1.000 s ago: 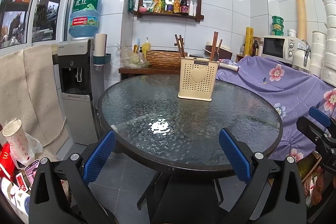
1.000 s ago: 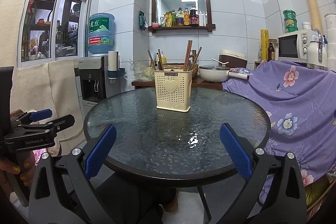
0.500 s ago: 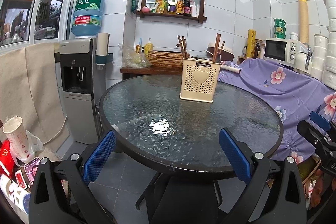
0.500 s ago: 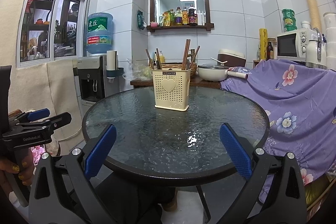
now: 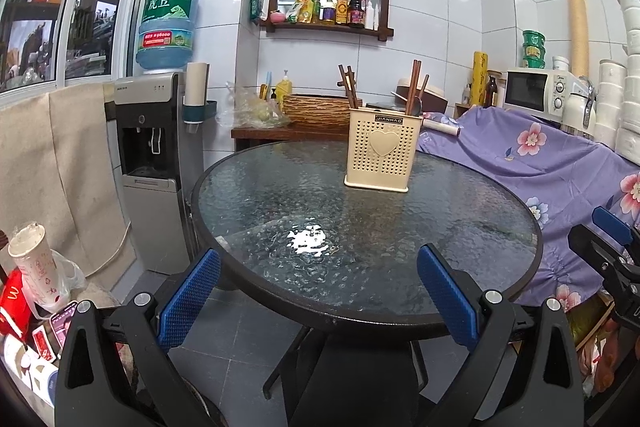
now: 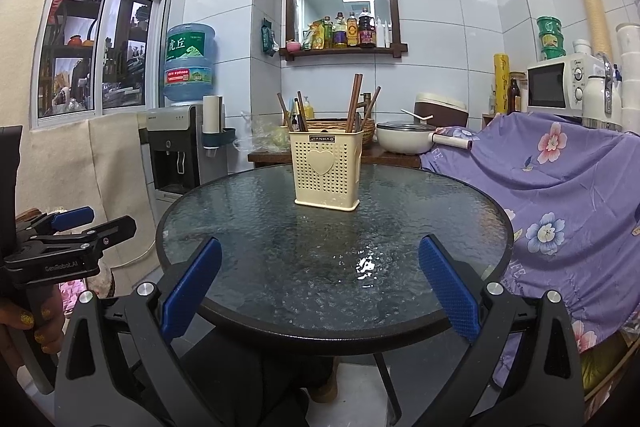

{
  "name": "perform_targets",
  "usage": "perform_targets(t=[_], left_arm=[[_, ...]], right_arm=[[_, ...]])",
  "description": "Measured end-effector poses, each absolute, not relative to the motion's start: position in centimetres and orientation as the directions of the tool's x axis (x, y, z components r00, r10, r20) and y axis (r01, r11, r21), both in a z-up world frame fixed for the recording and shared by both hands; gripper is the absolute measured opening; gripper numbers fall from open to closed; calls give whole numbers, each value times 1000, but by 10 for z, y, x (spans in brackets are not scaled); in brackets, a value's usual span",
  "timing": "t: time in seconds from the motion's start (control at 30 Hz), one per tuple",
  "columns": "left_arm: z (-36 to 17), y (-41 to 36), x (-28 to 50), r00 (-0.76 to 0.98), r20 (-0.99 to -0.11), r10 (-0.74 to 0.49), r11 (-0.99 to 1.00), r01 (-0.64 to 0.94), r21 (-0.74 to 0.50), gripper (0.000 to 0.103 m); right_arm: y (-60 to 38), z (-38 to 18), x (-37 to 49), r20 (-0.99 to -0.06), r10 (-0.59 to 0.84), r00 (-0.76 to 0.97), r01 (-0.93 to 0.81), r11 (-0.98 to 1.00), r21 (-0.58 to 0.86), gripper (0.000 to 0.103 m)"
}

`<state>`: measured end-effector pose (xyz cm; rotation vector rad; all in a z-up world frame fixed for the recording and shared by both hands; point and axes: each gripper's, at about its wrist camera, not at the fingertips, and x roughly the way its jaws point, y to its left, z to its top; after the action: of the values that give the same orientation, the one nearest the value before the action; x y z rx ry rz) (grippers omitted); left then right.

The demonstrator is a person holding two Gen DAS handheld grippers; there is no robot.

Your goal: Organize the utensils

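Note:
A cream perforated utensil holder [image 5: 382, 151] [image 6: 327, 170] with a heart on its front stands upright on the round glass table [image 5: 460, 227] [image 6: 256, 227], toward its far side. Brown chopsticks [image 5: 412, 87] [image 6: 354, 103] and other utensils stick up out of it. My left gripper [image 5: 320, 287] is open and empty, held back at the table's near edge. My right gripper [image 6: 320, 287] is also open and empty at the near edge. The left gripper shows at the left of the right wrist view, held by a hand [image 6: 16, 319].
A water dispenser [image 5: 156, 155] stands left of the table. A purple flowered cloth [image 5: 540, 163] [image 6: 560, 179] covers furniture on the right, with a microwave [image 6: 560, 87] behind. A side table at the back carries a basket [image 5: 316, 107] and a white pot [image 6: 404, 139]. Cups and packaging [image 5: 32, 275] lie on the floor at left.
Both grippers have drifted slightly, so the holder sits a little more to the right in the left view and left in the right view. Nothing was grasped or released.

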<state>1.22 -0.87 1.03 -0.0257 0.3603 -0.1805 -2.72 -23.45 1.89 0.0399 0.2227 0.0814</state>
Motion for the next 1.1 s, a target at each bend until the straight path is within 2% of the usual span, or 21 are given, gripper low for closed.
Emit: perform_targets(t=[1.1], left_arm=[[12,-9,11,922,-346,-175,984,169,-49,97]], right_arm=[[-233,18,-24,-224,94,970,-86,995,43,97]])
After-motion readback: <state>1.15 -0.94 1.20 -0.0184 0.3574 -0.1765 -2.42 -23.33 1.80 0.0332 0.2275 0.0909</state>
